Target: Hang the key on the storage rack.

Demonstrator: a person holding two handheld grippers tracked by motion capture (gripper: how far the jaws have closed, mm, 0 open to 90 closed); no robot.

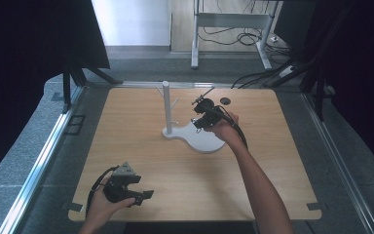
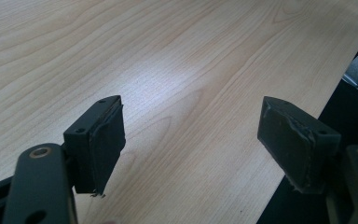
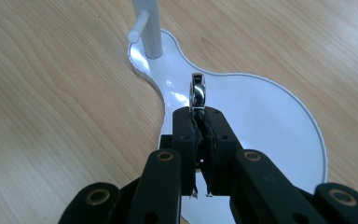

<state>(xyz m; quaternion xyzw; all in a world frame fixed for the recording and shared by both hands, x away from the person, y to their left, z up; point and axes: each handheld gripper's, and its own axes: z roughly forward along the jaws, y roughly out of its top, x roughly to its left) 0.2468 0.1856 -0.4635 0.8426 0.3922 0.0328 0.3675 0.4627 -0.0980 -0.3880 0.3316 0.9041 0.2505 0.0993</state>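
Item, silver ring (image 3: 198,92): pinched upright in your right gripper (image 3: 198,114) over the white stand base (image 3: 270,121), its peg (image 3: 138,29) on the post (image 3: 150,28) ahead and slightly left; your left gripper (image 2: 191,135), jaws spread and empty, sits far back.

The small shiny silver metal ring (image 3: 198,92) shows just its upper half in the right gripper view, the lower part swallowed between the closed pads of the right gripper (image 3: 198,114). From the high view it's too tiny to make out at all. The white post (image 3: 148,28) of the white pear-shaped stand (image 3: 270,121) runs off the top edge, and the base slips under the jaws.
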